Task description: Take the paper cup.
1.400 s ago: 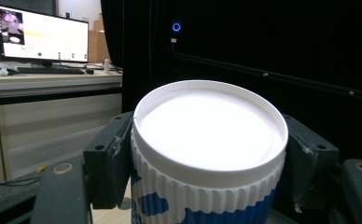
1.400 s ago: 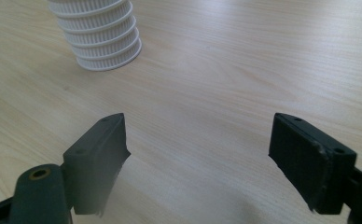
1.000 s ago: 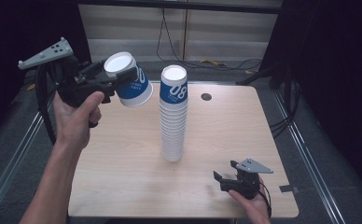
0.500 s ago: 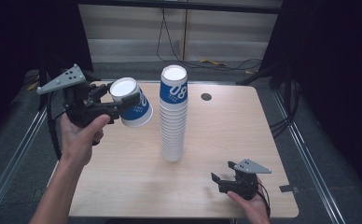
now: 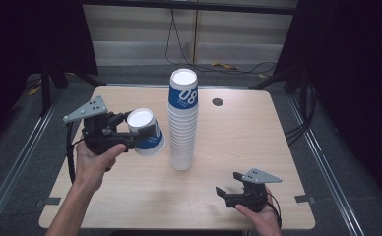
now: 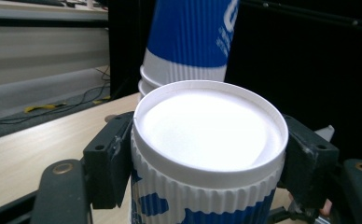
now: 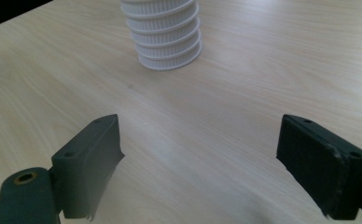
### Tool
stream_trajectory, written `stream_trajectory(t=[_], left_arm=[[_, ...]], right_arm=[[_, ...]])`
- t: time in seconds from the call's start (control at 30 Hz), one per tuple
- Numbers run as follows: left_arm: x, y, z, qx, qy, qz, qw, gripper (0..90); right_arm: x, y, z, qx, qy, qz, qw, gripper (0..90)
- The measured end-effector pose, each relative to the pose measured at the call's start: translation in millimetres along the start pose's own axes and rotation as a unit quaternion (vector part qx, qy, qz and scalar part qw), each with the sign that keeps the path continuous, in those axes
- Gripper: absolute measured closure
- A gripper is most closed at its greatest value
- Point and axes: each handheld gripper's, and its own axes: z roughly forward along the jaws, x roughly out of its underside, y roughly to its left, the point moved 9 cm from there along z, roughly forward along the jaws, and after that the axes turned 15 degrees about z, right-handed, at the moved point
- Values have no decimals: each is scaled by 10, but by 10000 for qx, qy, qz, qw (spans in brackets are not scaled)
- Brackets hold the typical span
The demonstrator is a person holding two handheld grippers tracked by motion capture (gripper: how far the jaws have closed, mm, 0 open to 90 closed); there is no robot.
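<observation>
In the high view my left gripper [image 5: 136, 132] sits at the left middle of the frame, and its jaws are closed on a single cup [image 5: 146, 132], blue and white, turned upside down with its white base toward the camera. In the left gripper view the two black jaws press the ribbed wall of the cup [image 6: 207, 154] from both sides, just below the rim of the base. The cup stack [image 5: 182, 120] stands upright at the centre of the table [image 5: 258, 132], just to the right of the held cup; the two are close, and I think not touching, but the angle is poor here. The long axis of the held cup leans a little, its mouth down and to the right. My right gripper [image 5: 231, 191] rests low at the lower right, jaws wide apart and holding nothing, with the stack base [image 7: 169, 39] ahead of it. The left hand is clearly the nearer one for setting the cup down.
</observation>
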Motion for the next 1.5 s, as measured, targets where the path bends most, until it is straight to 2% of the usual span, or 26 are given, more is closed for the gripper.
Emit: stream_trajectory(t=[0.03, 0.17, 0.27, 0.37, 0.53, 0.67, 0.8, 0.93, 1.03, 1.17, 1.27, 1.33, 1.5], left_arm=[[0, 0, 0, 0, 0, 0, 10000, 280], [114, -133, 85, 199, 4, 42, 9998, 280], [206, -212, 148, 395, 52, -2, 9992, 280], [262, -243, 173, 438, 84, -25, 9990, 280], [392, -314, 207, 640, 107, -107, 9978, 280], [470, -338, 221, 675, 197, -104, 9975, 280], [524, -360, 245, 718, 185, -159, 9971, 280], [601, -368, 290, 642, 200, -93, 9977, 280], [630, -388, 308, 712, 180, -153, 9972, 280], [696, -416, 347, 741, 257, -98, 9969, 280], [734, -421, 382, 618, 221, 62, 9978, 280], [773, -419, 398, 580, 230, 91, 9980, 280], [837, -458, 434, 697, 236, 24, 9973, 280]], right_arm=[[2, 26, 4, -87, 34, 33, 10000, 138], [-10, 125, 8, -279, 21, -9, 9996, 144], [-38, 229, 10, -419, -9, -49, 9991, 146], [-57, 302, 13, -543, -50, -107, 9985, 145], [-99, 451, 15, -824, -69, -195, 9964, 146], [-156, 548, 9, -1018, -100, -253, 9944, 150], [-209, 654, 39, -1193, -170, -309, 9922, 151], [-225, 739, 85, -1250, -182, -419, 9911, 147], [-248, 798, 113, -1257, -232, -479, 9906, 166], [-284, 887, 158, -1416, -295, -500, 9882, 172], [-299, 944, 178, -1519, -293, -502, 9867, 172], [-308, 975, 183, -1581, -296, -514, 9856, 181], [-293, 1018, 218, -1713, -308, -509, 9834, 170]])
